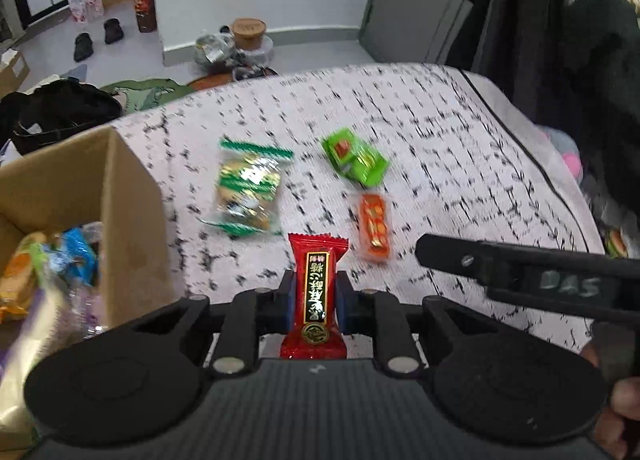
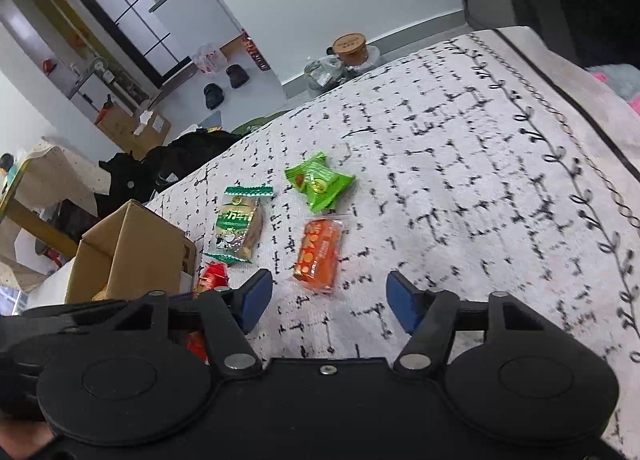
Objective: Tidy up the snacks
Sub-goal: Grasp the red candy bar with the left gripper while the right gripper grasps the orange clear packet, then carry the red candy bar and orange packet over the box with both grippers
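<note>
Between the left hand-held gripper [image 1: 316, 300] pads, red candy [image 1: 316, 292] pinched, cardboard box [image 1: 120, 195] to its left: next judged drop-in. Right hand-held gripper [image 2: 328, 300] spread, empty, orange packet [image 2: 318, 254] just ahead on bed [image 2: 460, 199].

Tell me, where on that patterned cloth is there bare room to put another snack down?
The widest bare stretch of the cloth lies right of the bright green packet and orange packet, out to the vine border. It is crowded on the left, where the green-and-clear packet sits close to the cardboard box.
</note>
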The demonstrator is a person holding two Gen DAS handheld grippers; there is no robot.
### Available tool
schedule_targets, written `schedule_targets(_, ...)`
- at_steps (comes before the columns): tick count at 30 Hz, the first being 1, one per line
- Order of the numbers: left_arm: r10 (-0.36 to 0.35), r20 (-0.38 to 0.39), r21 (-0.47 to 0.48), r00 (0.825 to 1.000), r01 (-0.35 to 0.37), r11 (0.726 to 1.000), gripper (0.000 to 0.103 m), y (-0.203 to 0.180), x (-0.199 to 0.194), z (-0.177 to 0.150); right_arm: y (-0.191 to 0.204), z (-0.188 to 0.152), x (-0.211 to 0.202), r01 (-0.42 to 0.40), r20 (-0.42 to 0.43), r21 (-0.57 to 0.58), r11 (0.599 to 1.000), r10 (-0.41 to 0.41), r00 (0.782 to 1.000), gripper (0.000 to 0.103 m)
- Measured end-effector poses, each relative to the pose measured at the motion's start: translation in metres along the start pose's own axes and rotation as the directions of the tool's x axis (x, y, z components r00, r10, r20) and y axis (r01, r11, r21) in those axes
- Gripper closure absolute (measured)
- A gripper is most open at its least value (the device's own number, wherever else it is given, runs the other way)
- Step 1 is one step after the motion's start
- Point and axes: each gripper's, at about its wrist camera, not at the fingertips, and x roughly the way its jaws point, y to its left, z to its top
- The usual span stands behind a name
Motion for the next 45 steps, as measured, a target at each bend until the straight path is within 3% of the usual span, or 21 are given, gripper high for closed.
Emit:
schedule_targets(14, 0.002, 0.067, -0.055, 0.998, 0.002, 0.998, 0.084, 0.029, -0.032, 0.008, 0.028, 0.009, 0.041, 0.040, -0.032, -0.075, 0.996, -0.042, 0.999, 0.046)
schedule_targets(17, -0.002, 0.075, -0.064, 0.997, 0.007, 0.998, 0.084, 0.031, -0.036, 0.008, 0.026, 0.006, 0.055, 0.074, -0.066, -0.082, 0.994, -0.079, 0.995, 0.077)
schedule_targets(18, -0.003, 0.079, -0.066, 0.997, 0.008, 0.998, 0.084, 0.032, -0.037, 0.008, 0.026, 0.006, 0.055, 0.089, -0.062, -0.092, 0.992, -0.095, 0.994, 0.082)
schedule_targets(45, -0.042, 0.145, -0.118, 0.989, 0.060, 0.991, 0.085, 0.056, -0.076, -0.005, 0.051, -0.008, -0.038, 0.090, 0.028, -0.071, 0.993, -0.088, 0.996, 0.084)
